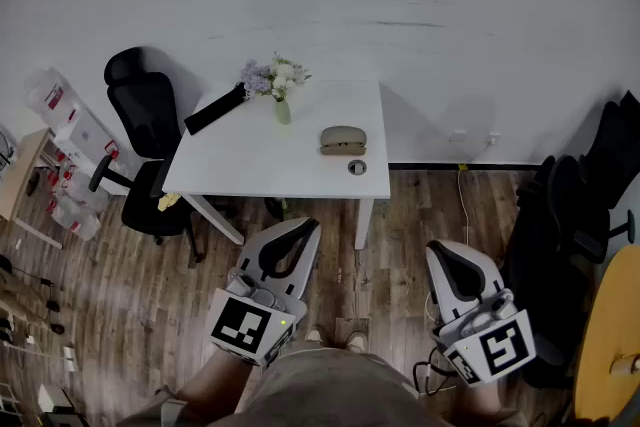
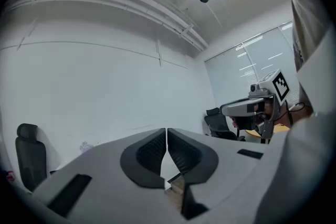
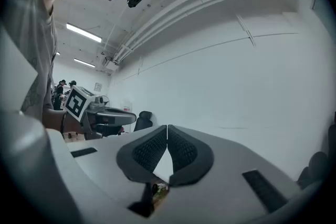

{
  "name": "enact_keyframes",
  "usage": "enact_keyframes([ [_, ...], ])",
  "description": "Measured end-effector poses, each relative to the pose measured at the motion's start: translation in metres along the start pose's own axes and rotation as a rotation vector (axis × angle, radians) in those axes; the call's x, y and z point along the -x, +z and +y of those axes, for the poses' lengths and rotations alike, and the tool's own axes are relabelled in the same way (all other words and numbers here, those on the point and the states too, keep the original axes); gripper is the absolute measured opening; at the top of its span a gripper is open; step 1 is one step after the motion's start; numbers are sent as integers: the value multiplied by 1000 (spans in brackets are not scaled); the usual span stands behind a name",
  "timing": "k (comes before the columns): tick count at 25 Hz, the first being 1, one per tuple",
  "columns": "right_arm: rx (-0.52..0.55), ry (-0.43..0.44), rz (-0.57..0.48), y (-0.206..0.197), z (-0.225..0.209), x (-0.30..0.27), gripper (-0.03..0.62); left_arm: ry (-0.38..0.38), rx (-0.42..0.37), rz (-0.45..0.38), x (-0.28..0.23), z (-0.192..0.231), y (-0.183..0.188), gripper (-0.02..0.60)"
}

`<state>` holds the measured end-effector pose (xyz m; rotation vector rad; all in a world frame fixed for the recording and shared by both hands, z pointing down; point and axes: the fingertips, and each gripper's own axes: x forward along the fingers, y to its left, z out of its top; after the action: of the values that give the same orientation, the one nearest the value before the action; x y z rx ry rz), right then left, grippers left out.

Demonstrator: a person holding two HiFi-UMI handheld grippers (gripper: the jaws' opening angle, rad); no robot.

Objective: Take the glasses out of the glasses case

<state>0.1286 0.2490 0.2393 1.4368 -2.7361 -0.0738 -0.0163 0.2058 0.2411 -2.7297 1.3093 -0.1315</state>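
Note:
A tan glasses case (image 1: 343, 140), closed, lies on the white table (image 1: 250, 160) toward its right side. Both grippers hang well short of the table, over the wooden floor near the person's body. My left gripper (image 1: 300, 227) is shut with nothing between its pads, as the left gripper view (image 2: 166, 131) confirms. My right gripper (image 1: 440, 250) is also shut and empty, its pads meeting in the right gripper view (image 3: 167, 127). Both point level toward the white wall. No glasses are in sight.
On the table stand a small vase of flowers (image 1: 279, 85), a long black object (image 1: 215, 109) at the back left, and a small round grey thing (image 1: 357, 167) near the front edge. A black office chair (image 1: 145, 150) stands left of the table; dark chairs (image 1: 570, 215) crowd the right.

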Motion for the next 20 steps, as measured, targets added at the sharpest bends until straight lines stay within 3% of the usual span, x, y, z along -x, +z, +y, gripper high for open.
enact_keyframes([
  [13,-3,36,32,-11,-5,-4,32,31,-1,6,-3,0,-2,24],
  [18,-16,37,-7,-10,-11,-5,34,49,-7,4,-7,1,-3,25],
  [19,-17,27,-16,-10,-13,-6,45,54,-8,5,-7,3,-4,25],
  [20,-15,21,-20,-10,-15,-8,105,60,-8,4,-8,5,-4,25],
])
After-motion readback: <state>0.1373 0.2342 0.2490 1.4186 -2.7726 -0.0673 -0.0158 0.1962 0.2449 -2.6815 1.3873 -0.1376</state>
